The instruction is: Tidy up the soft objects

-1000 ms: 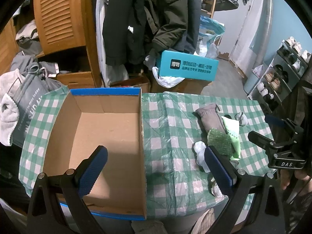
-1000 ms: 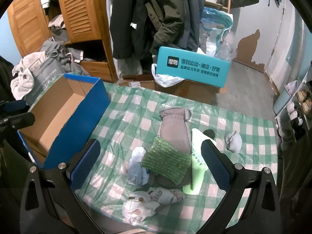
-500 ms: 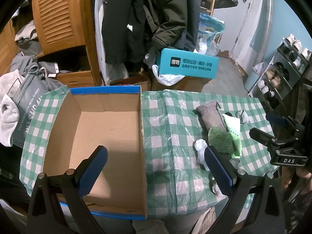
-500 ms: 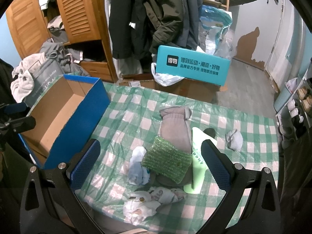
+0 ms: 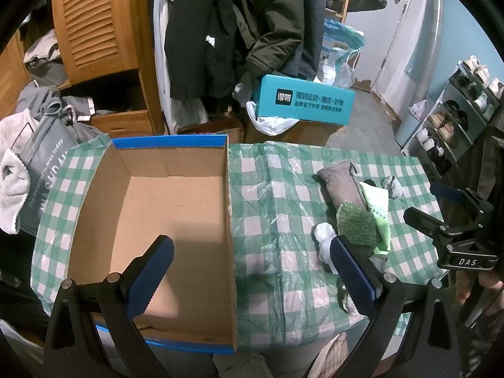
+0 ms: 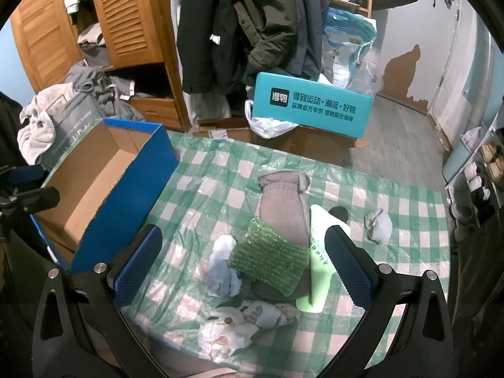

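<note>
We take the cardboard box (image 5: 170,208), blue outside and bare inside, as our landmark; it stands on the checked worktop (image 6: 201,189) with its long axis running away from us toward the hanging coats (image 6: 252,25).

Our left gripper (image 5: 249,277) hovers over the box's near right corner, fingers (image 5: 148,277) spread wide and grasping nothing. Our right gripper (image 6: 245,264) hangs above the pile to the right of the box, its fingers (image 6: 346,267) likewise released and empty.

In that pile, well apart from the box, the grey mitten (image 6: 283,201) lies with its long axis roughly parallel to the box's, cuff pointing to the far edge. The green knitted cloth (image 6: 267,258) rests across the mitten's near end. A pale green packet (image 6: 318,252) lies along the mitten's far side from the box, narrow tip pointing away from us. A light blue sock (image 6: 220,267) sits bunched just beside the cloth, on the box's side. Nearer us lie crumpled patterned socks (image 6: 239,324). A small balled grey sock (image 6: 378,226) rests alone, farthest from the box.
</note>
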### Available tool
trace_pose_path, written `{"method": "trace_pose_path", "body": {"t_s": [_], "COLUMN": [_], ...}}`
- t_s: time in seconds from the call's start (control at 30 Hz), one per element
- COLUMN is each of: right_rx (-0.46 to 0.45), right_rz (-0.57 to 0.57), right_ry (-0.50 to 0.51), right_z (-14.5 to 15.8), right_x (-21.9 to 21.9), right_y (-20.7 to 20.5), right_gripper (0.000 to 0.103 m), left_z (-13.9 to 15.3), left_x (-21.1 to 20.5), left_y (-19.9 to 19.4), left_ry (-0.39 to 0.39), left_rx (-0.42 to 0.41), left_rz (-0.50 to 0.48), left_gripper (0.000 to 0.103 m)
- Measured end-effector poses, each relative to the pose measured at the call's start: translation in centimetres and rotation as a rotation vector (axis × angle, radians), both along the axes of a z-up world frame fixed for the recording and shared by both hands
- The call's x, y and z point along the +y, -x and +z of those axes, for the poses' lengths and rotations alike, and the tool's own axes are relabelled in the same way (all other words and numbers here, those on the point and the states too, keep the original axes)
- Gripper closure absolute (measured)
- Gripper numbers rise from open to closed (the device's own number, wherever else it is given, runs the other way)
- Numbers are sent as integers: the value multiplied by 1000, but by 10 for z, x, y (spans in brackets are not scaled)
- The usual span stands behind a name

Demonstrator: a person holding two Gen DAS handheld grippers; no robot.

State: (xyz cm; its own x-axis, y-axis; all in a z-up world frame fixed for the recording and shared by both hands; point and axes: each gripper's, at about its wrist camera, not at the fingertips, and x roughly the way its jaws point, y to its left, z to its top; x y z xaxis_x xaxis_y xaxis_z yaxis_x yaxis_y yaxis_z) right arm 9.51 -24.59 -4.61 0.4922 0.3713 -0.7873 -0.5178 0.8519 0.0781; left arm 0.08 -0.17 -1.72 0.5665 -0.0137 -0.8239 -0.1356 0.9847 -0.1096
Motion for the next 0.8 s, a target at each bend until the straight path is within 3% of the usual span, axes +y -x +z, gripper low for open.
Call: {"method": "trace_pose_path", "body": {"t_s": [0.8], "right_rx": [4], "right_rz": [-1], "right_ry": [1], "right_z": [-1], "right_x": [-1], "right_y": [0], "right_gripper": [2], "left_z": [-7], "left_x": [-8], "left_y": [3], "left_ry": [-1], "left_rx": [12], "left_rz": [-6], "left_gripper": [2]}}
